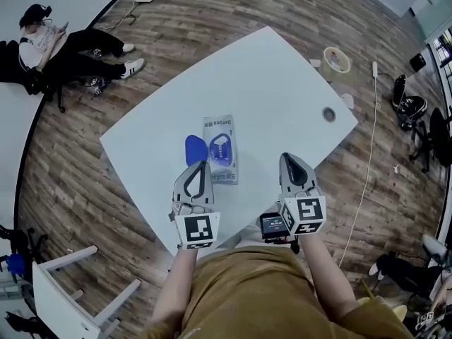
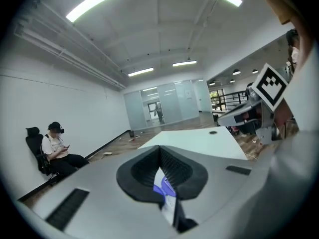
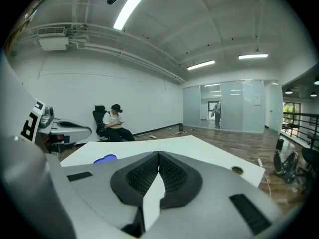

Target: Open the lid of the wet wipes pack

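Note:
The wet wipes pack lies flat on the white table, near its front edge. Its blue lid is flipped open to the left, beside the blue-rimmed opening. My left gripper hovers just in front of the lid, raised off the table, jaws together and holding nothing. In the left gripper view the pads meet at the tip, and a strip of the pack shows in the gap below. My right gripper hangs to the pack's right, shut and empty. The lid shows at its left.
A round cable hole sits near the table's right corner. A person sits on a chair at the far left. A white frame stands at lower left. A tape roll, a cable and chairs are on the floor at right.

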A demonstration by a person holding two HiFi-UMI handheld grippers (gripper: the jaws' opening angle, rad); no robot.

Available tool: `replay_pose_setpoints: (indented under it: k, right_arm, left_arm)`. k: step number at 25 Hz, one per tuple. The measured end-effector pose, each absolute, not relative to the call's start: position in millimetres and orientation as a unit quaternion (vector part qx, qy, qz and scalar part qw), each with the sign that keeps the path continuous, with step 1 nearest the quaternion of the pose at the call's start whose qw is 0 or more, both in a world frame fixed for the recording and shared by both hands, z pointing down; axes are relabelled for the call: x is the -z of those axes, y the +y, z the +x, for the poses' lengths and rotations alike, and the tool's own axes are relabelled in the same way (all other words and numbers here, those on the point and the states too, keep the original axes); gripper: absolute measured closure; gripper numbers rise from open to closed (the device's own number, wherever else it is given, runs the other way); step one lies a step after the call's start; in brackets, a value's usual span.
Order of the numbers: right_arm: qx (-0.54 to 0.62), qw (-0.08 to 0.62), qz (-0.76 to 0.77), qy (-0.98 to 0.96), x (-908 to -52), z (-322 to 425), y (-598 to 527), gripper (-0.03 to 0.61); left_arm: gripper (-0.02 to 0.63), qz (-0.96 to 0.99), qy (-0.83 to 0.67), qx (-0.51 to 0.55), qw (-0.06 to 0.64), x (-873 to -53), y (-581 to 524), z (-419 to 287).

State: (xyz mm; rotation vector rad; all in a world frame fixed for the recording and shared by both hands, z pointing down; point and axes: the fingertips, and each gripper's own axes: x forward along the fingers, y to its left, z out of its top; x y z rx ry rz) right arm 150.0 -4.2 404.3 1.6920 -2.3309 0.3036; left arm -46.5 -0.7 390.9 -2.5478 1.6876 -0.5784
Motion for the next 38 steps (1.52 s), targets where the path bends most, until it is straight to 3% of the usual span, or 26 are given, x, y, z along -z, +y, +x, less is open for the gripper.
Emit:
replay_pose_setpoints:
  k: [10,38]
  right_arm:
    - [-0.07,0.064,0.576,-0.812,-354.1,155.8,2.3,0.569]
    - [-0.079,0.069,0.612,-0.784,-347.9,182.2,8.9,0.571]
  left_arm:
    - [0.607,-0.804,0.589,0.08,0.008,-331.1,-3.3,-63.4]
    - [0.607,-0.798,0.597,0.078,0.009,-329.3,-1.0,-67.4]
